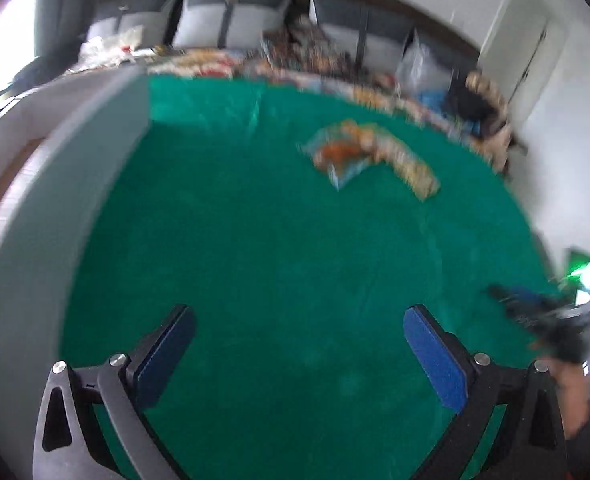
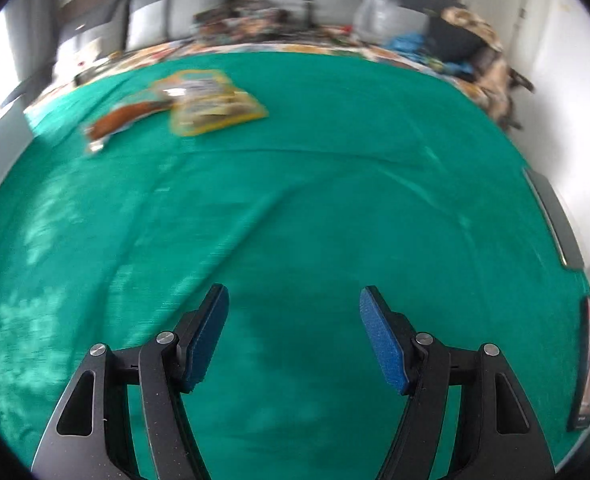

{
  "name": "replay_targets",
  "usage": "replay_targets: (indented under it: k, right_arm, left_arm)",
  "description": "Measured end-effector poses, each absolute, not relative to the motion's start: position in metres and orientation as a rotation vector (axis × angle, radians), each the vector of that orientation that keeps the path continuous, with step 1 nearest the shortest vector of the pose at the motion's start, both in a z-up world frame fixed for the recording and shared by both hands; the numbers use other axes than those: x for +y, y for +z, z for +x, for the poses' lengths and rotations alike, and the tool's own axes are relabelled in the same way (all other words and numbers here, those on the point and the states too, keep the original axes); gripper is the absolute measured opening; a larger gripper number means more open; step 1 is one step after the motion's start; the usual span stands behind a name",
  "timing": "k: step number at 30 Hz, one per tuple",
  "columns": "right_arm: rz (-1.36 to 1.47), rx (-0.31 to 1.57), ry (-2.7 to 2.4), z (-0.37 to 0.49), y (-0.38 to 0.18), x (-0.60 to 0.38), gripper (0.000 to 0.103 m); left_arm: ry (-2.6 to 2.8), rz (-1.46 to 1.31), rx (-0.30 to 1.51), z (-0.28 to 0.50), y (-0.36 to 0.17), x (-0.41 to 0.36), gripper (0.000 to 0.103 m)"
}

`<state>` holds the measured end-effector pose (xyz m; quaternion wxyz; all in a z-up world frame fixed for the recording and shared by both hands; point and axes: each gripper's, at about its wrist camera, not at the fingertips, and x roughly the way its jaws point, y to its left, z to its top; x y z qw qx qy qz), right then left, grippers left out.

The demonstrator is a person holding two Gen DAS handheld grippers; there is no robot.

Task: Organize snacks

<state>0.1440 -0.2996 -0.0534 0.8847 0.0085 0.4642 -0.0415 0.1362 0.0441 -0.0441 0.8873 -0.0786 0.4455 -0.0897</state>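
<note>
Left wrist view: your left tongs (image 1: 299,320) released, empty, over the green counter (image 1: 235,240); snack packets (image 1: 369,156) lie at one o'clock. Your right tongs (image 2: 294,304) released; the packets (image 2: 211,102) at eleven o'clock.

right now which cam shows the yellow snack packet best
The right wrist view: the yellow snack packet lies broad and face-up on the green cloth, though blurred. In the left wrist view the same packet appears only as a narrow, foreshortened strip beside the orange packet.
</note>
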Motion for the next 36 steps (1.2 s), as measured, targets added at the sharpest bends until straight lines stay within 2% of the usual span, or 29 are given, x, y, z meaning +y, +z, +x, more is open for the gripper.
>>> replay_targets:
  k: [5,11,36]
  right_arm:
    - [0.084,0.925,-0.099,0.140,-0.056,-0.323,0.081]
    - [0.079,0.934,-0.104,0.132,-0.054,-0.332,0.089]
    - [0.080,0.935,-0.101,0.129,-0.055,-0.332,0.091]
  left_arm:
    - [-0.129,-0.074,0.987,0.178,-0.092,0.010,0.102]
    - [-0.110,0.043,0.934,0.187,-0.104,-0.005,0.103]
    - [-0.108,0.041,0.932,0.191,-0.107,-0.005,0.103]
